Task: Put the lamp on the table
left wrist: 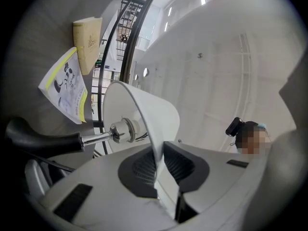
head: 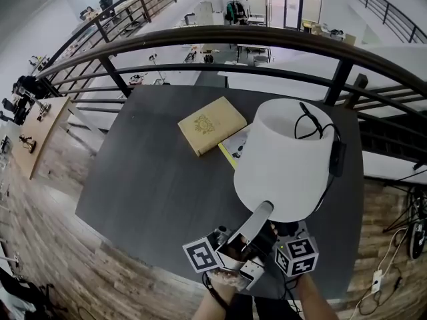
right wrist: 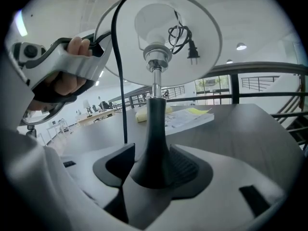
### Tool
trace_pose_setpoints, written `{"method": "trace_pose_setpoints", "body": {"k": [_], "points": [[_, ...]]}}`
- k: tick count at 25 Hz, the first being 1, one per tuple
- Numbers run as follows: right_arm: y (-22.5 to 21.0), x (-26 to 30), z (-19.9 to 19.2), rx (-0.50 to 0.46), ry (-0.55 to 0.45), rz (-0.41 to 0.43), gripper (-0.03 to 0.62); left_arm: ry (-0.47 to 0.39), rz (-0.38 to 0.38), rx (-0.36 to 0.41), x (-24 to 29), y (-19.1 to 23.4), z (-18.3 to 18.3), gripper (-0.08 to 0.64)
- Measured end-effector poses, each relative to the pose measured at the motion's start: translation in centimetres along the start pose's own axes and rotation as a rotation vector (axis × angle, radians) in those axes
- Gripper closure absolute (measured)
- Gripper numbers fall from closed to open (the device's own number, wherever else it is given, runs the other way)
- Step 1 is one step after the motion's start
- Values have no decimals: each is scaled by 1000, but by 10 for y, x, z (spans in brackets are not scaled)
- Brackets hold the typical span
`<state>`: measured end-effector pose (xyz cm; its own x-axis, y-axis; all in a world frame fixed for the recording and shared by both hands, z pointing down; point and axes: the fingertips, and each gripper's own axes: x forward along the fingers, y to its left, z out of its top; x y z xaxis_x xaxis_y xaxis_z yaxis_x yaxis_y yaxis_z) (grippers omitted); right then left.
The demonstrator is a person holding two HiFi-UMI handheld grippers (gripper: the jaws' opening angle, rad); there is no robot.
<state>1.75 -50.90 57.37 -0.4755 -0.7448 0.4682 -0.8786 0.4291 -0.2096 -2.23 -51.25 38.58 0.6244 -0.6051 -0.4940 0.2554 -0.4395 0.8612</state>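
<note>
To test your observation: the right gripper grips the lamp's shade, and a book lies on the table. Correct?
Not the shade: the right gripper grips the black base, as the right gripper view shows; the shade sits above its jaws. A book does lie on the table.

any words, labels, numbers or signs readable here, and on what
No text can be read anywhere.
tan book: an emblem on the cover, no legible lettering.
booklet: a cartoon figure and printed lines, too small to read.
</note>
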Motion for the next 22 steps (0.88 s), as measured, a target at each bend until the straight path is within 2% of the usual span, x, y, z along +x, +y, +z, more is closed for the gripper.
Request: {"method": "trace_pose_setpoints", "body": {"k": [6, 22], "points": [[11, -11, -16, -22, 31, -19, 380, 0, 8, -1, -13, -1, -10, 492], [30, -23, -40, -41, 68, -16, 387, 23, 17, 32, -35, -4, -28, 483]]}}
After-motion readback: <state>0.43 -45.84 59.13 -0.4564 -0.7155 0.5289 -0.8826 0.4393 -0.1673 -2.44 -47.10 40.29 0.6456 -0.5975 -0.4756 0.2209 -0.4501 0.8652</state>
